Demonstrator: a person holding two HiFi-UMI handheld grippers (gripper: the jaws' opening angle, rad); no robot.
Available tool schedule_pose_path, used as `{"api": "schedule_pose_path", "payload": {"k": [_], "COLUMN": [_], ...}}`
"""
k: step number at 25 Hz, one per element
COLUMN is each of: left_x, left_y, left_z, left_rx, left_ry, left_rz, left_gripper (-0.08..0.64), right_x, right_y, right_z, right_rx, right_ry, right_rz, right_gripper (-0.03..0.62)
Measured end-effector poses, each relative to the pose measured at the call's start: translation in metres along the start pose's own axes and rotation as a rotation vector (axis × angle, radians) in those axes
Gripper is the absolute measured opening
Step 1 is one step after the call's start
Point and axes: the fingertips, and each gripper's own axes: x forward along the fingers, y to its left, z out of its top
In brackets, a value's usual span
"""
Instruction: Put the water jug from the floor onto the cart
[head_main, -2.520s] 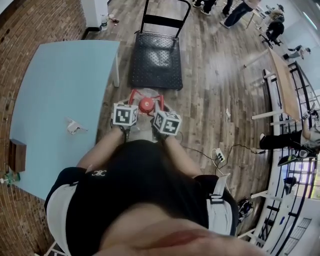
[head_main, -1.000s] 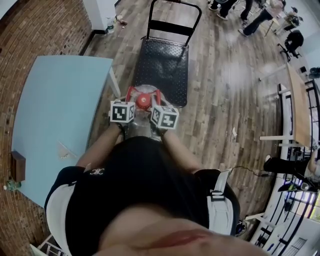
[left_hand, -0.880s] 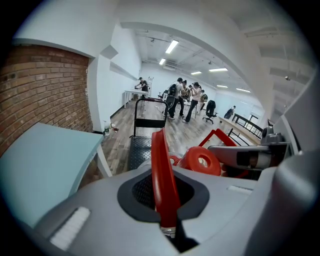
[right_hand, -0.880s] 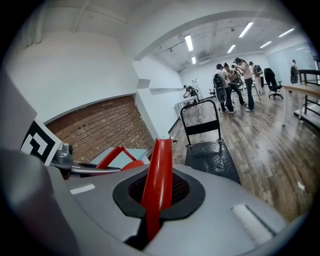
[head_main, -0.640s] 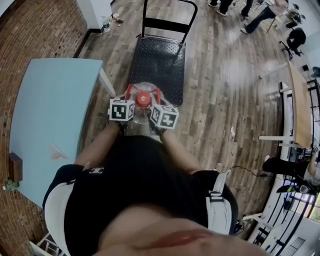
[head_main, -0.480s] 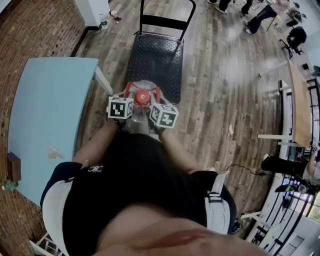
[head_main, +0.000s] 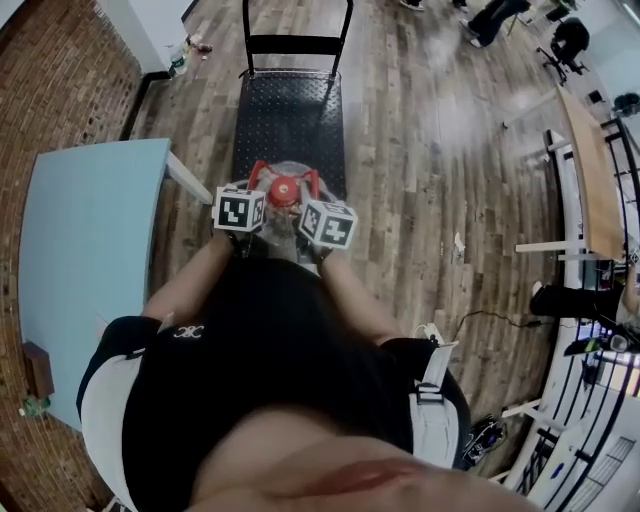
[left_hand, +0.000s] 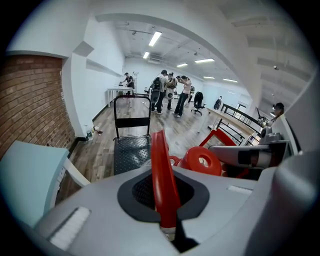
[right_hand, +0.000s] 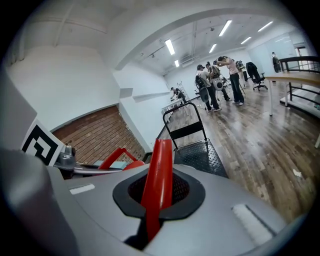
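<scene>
The water jug (head_main: 284, 236) is a clear bottle with a red cap (head_main: 285, 190) and a red carrying frame. It hangs between my two grippers at the near end of the black cart (head_main: 290, 110). My left gripper (head_main: 240, 212) is shut on the frame's left red handle (left_hand: 162, 180). My right gripper (head_main: 328, 224) is shut on the right red handle (right_hand: 157, 182). In the left gripper view the cap (left_hand: 202, 161) shows to the right of my left gripper (left_hand: 162, 192), and the cart (left_hand: 131, 152) lies straight ahead. The cart deck (right_hand: 197, 152) also lies ahead of my right gripper (right_hand: 157, 192). My body hides the jug's base.
A light blue table (head_main: 80, 230) stands close on the left, one leg (head_main: 188, 178) near the cart. The cart's upright push handle (head_main: 295, 40) is at its far end. A power strip with cable (head_main: 432, 330) lies on the wood floor at right. Several people (left_hand: 170, 92) stand far off.
Both grippers and the jug have moved forward toward the cart, and the jug's cap now overlaps the deck's near edge. The table has slid off to the left. The grips are unchanged.
</scene>
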Motion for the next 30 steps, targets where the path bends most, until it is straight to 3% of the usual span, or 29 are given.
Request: {"api": "schedule_pose_path", "payload": {"k": [11, 30], "left_x": [0.046, 0.158], "left_y": [0.009, 0.126], "left_z": [0.041, 0.121], "left_rx": [0.017, -0.077], "left_ry": [0.016, 0.106], "left_rz": [-0.051, -0.134], "left_gripper": [0.002, 0.002], "right_x": [0.041, 0.206], "right_y": [-0.026, -0.024], "right_z": [0.033, 0.090], "right_rx": [0.012, 0.032], "right_ry": [0.006, 0.180], "right_rz": [-0.058, -0.144], "right_gripper": [0.018, 0.018]}}
